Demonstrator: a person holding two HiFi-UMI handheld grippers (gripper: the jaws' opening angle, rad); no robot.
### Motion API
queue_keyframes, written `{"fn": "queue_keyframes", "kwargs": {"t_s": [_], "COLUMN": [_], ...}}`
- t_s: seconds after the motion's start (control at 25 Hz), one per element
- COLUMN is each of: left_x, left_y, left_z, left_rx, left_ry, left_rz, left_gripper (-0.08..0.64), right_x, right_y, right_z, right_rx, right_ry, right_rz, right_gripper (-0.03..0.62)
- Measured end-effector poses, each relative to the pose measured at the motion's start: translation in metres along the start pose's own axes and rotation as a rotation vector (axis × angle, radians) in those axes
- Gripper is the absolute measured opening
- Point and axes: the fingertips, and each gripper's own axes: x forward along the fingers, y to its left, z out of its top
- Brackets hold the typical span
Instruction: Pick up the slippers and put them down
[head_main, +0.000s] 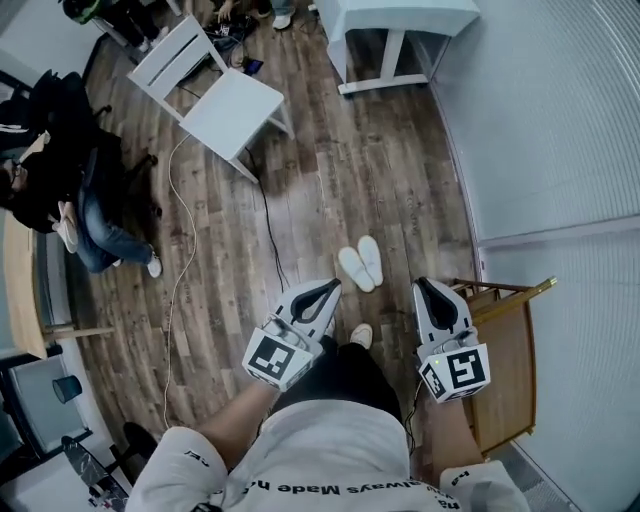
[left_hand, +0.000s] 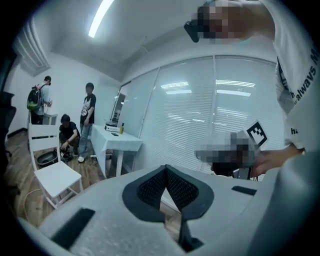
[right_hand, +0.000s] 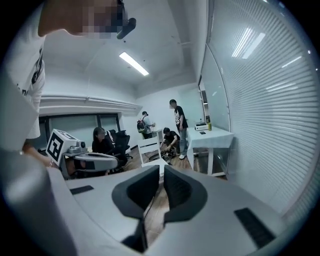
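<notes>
A pair of white slippers (head_main: 360, 263) lies side by side on the wooden floor, ahead of my foot (head_main: 361, 336). Both grippers are held high, close to my body and well above the slippers. My left gripper (head_main: 326, 289) points forward, its dark pads meeting at the tips with nothing between them (left_hand: 166, 168). My right gripper (head_main: 429, 287) is level with it on the right, jaws nearly together and empty (right_hand: 161, 168). Neither gripper view shows the slippers; both look across the room.
A white chair (head_main: 225, 100) and a white table (head_main: 395, 20) stand farther off. A wooden rack (head_main: 505, 350) sits at my right against the blind-covered glass wall. A cable (head_main: 180, 270) runs along the floor. A person sits at the left (head_main: 60, 170); others stand by the table (right_hand: 177, 125).
</notes>
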Motion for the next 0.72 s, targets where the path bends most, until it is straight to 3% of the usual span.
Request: {"fn": "queue_keyframes", "kwargs": {"t_s": [0.4, 0.72], "left_x": [-0.057, -0.094], "left_y": [-0.054, -0.076], "left_z": [0.125, 0.176], "left_rx": [0.013, 0.023], "left_ry": [-0.085, -0.144], "left_rz": [-0.008, 0.001], "left_gripper": [0.011, 0.011], "right_x": [-0.071, -0.103], "right_y": [0.050, 0.085], "right_z": [0.117, 0.174], "right_rx": [-0.062, -0.089], "right_ry": [-0.080, -0.140], "right_rz": [0.009, 0.021], "right_gripper": [0.032, 0.032]}}
